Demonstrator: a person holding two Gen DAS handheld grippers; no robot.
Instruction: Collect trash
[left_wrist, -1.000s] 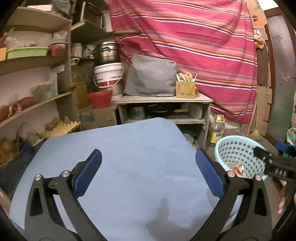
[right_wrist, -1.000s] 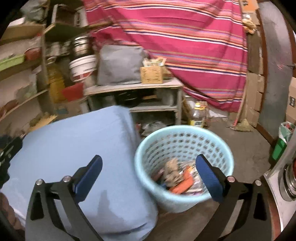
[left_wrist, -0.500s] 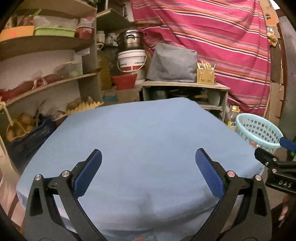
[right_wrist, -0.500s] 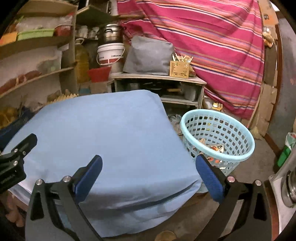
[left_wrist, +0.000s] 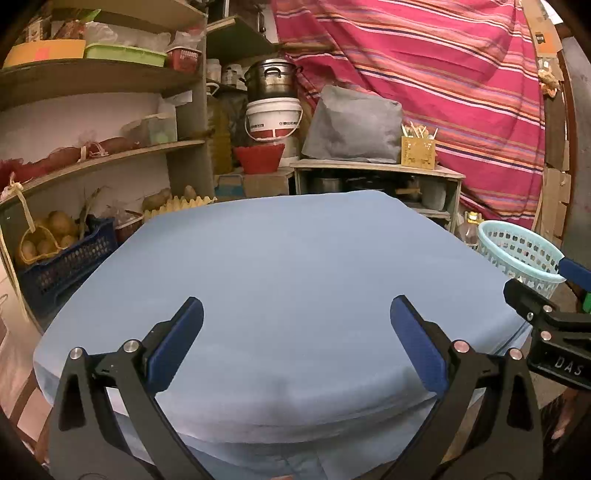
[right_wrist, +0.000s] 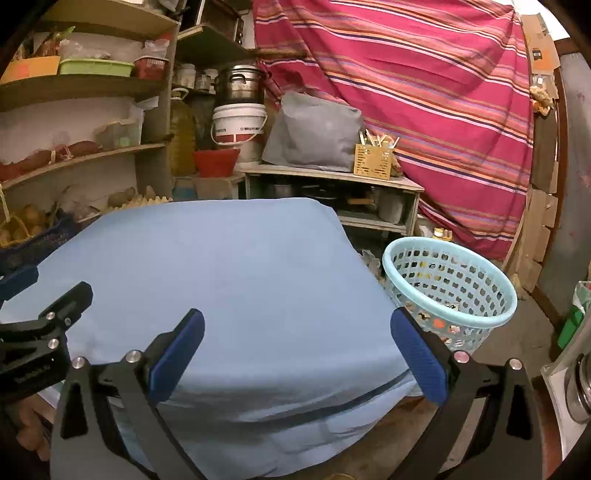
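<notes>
A light blue plastic basket (right_wrist: 448, 291) stands on the floor right of the table, with scraps of trash (right_wrist: 439, 323) showing through its holes. It also shows in the left wrist view (left_wrist: 517, 251). The table under a blue cloth (left_wrist: 295, 280) is bare on top. My left gripper (left_wrist: 295, 332) is open and empty above the table's near edge. My right gripper (right_wrist: 295, 343) is open and empty above the table's near right corner, left of the basket. Each gripper shows at the edge of the other's view.
Wooden shelves (left_wrist: 96, 155) with boxes, potatoes and a blue crate (left_wrist: 62, 258) run along the left. A low shelf unit (left_wrist: 376, 177) with a grey bag, a white bucket (left_wrist: 273, 118) and a striped red curtain (left_wrist: 443, 74) stand behind the table.
Both grippers have pulled back from the basket and table toward the near side. The right gripper was over the basket a second ago; now it is left of it.
</notes>
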